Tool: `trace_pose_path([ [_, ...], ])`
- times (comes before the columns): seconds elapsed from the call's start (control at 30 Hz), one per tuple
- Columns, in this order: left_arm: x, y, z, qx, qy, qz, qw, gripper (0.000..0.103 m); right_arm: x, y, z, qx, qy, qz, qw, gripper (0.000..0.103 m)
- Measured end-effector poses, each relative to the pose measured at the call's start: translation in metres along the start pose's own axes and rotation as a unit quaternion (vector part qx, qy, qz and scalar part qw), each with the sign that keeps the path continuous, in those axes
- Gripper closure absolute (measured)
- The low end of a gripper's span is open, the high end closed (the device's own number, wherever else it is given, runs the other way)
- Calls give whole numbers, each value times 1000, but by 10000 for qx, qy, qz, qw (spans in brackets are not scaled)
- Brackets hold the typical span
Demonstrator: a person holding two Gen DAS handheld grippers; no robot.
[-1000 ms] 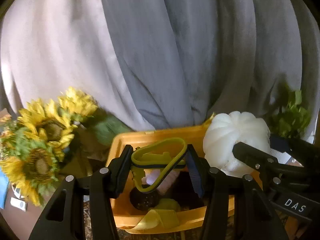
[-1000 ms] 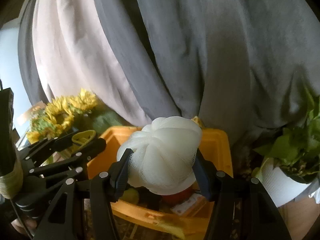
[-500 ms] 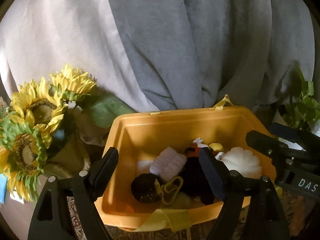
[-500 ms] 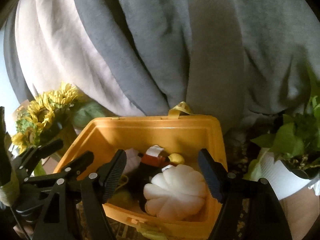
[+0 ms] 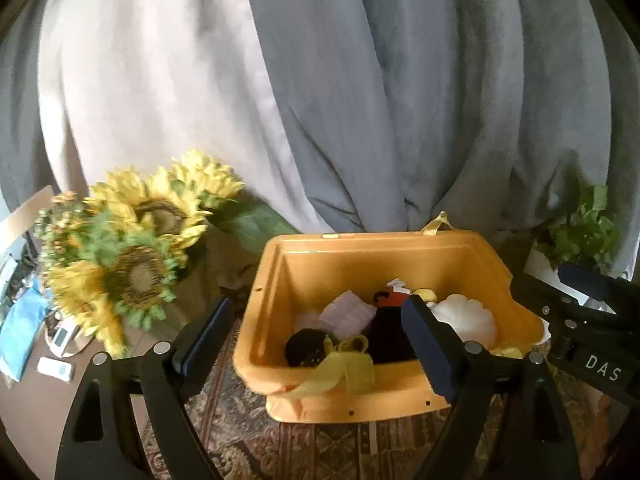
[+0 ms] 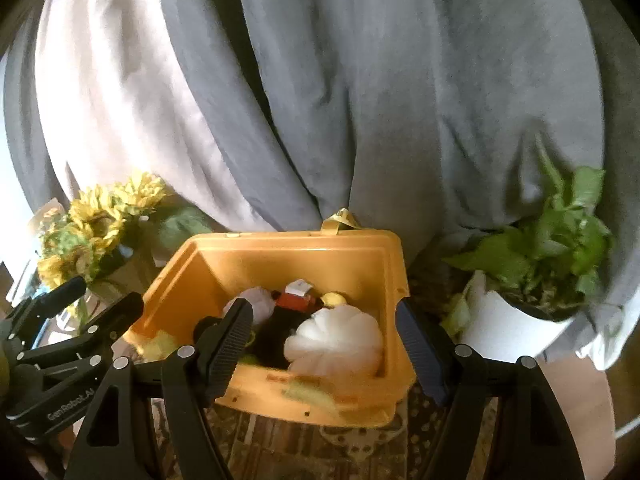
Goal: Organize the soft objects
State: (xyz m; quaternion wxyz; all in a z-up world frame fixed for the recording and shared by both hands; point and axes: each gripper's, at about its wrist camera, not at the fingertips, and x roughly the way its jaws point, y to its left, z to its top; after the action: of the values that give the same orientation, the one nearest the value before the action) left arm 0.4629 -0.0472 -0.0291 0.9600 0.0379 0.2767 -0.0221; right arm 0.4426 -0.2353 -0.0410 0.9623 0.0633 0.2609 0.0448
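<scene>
An orange bin [image 5: 384, 256] sits on a patterned rug; it also shows in the right wrist view [image 6: 288, 260]. Inside lie a white pumpkin-shaped plush [image 5: 468, 316] [image 6: 336, 340], a black soft toy [image 5: 306, 346], a pale lilac pad [image 5: 348, 312], a red and black toy [image 6: 296, 300] and a yellow strap [image 5: 352, 360]. My left gripper [image 5: 318, 344] is open and empty in front of the bin's near rim. My right gripper [image 6: 326, 344] is open and empty, above the bin's near side.
Artificial sunflowers [image 5: 132, 256] stand left of the bin. A potted green plant in a white pot [image 6: 532, 280] stands to the right. Grey and white curtains [image 5: 320, 100] hang behind. Small devices [image 5: 56, 368] lie on a brown surface at far left.
Both grippers opened: the left let go of the yellow strap and the right let go of the white plush, both now lying in the bin. Both grippers have drawn back.
</scene>
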Motion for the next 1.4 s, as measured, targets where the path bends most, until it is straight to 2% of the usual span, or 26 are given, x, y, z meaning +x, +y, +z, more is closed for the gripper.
trace_pose_path([
  [0.17,-35,4,-6,-18,-150,77,9999,9,-37,5,-9,-35,-200,-115,9997,13],
  [0.4,-94,1,-20,-82,-437,384,9983,2,-98,7,-23,-276,-596,-361,9972,9],
  [0.53,-125,-4,-32,-180,-564,549,9967,0,-128,11,-35,-471,-793,-333,9952,7],
  [0.83,-181,-12,-59,-336,-667,653,9951,0,-176,8,-63,-382,-778,-216,9960,6],
  [1.0,-207,-15,-73,-180,-767,684,9945,0,-201,8,-81,-286,-788,-385,9957,6],
  [1.4,-261,0,-104,249,-830,420,9953,0,-253,32,-119,-53,-770,-818,9937,6],
])
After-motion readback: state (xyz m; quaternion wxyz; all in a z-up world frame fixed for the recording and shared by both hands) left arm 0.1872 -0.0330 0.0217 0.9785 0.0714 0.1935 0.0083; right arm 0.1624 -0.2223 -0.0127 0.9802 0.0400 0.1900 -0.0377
